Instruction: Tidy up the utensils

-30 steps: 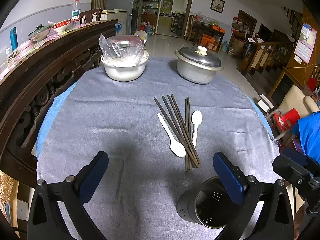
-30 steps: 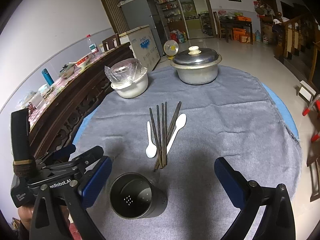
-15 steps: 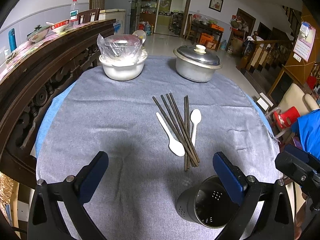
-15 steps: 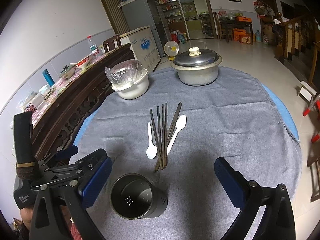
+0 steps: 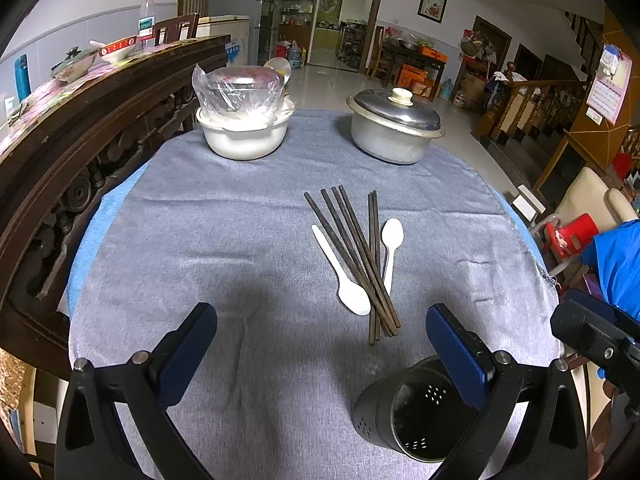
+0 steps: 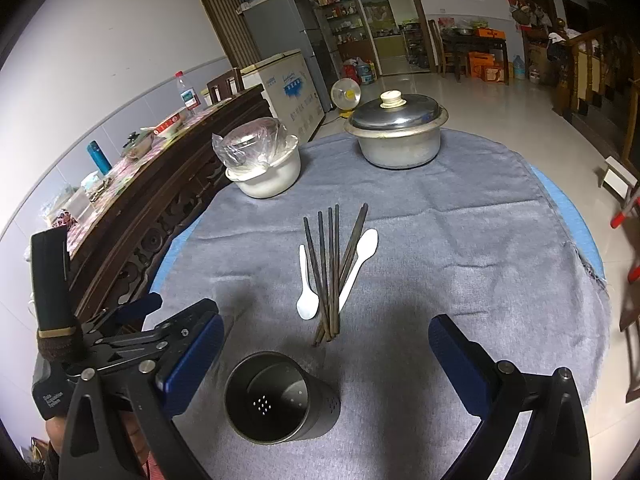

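Observation:
Several dark chopsticks (image 5: 352,256) (image 6: 330,268) lie fanned on the grey cloth, with one white spoon (image 5: 342,278) (image 6: 307,286) to their left and another white spoon (image 5: 391,246) (image 6: 358,264) to their right. A black perforated utensil holder (image 5: 408,412) (image 6: 276,398) stands upright and empty near the table's front edge. My left gripper (image 5: 320,344) is open and empty, left of the holder. My right gripper (image 6: 324,356) is open and empty, above the holder. The left gripper also shows in the right wrist view (image 6: 132,332).
A white bowl with a plastic-wrapped dish (image 5: 244,120) (image 6: 264,164) and a lidded metal pot (image 5: 394,128) (image 6: 398,132) stand at the table's far side. A carved dark wooden sideboard (image 5: 80,152) runs along the left. The cloth's frayed edge (image 6: 592,272) is at right.
Both views have shifted slightly; the utensils and holder have not moved. Both grippers stay open.

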Demonstrator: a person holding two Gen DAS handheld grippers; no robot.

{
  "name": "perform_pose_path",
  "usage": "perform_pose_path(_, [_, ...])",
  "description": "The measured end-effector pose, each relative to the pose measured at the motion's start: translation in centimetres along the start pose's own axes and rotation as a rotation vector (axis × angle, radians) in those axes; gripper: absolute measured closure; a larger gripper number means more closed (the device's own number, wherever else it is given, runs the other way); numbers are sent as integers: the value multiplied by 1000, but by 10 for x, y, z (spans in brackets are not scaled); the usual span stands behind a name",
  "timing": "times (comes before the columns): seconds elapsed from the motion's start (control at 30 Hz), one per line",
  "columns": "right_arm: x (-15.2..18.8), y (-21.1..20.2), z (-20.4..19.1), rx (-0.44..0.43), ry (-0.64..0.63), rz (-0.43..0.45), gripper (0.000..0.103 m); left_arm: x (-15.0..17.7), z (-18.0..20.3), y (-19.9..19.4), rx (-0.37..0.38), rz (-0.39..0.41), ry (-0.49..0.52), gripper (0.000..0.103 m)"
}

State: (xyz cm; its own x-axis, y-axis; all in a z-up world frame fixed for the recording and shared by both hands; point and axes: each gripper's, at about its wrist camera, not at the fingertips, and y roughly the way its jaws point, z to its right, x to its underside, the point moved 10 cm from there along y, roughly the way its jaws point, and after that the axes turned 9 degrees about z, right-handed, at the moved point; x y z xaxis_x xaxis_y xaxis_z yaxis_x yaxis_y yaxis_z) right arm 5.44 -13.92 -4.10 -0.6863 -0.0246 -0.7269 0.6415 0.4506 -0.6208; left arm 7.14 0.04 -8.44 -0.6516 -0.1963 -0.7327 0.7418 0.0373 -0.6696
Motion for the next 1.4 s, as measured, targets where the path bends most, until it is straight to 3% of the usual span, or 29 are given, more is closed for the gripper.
perform_pose_path(0.23, [-1, 19, 28, -27, 121, -72, 0, 0, -22, 16, 22, -16, -96, 0])
perform_pose_path(0.43, [4, 75, 74, -79, 352, -241, 3, 15, -45, 36, 5, -115, -164, 0])
perform_pose_path(0.6, [10, 130, 87, -110, 475, -350, 30, 26, -51, 54, 11, -156, -194, 0])
perform_pose_path(0.73, [6, 175, 86, -101, 472, -402, 43, 32, -53, 68, 16, -183, -189, 0])
perform_pose_path(0.8, [4, 193, 88, -94, 469, -416, 56, 33, -54, 76, 18, -194, -193, 0])
perform_pose_path(1.13, [-1, 250, 78, -79, 416, -452, 75, 29, -58, 108, 24, -233, -218, 0])
perform_pose_path(1.27, [5, 258, 78, -53, 361, -456, 99, 23, -55, 119, 23, -238, -212, 0])
perform_pose_path(1.4, [5, 253, 79, -65, 324, -447, 100, 18, -49, 132, 28, -259, -224, 0])
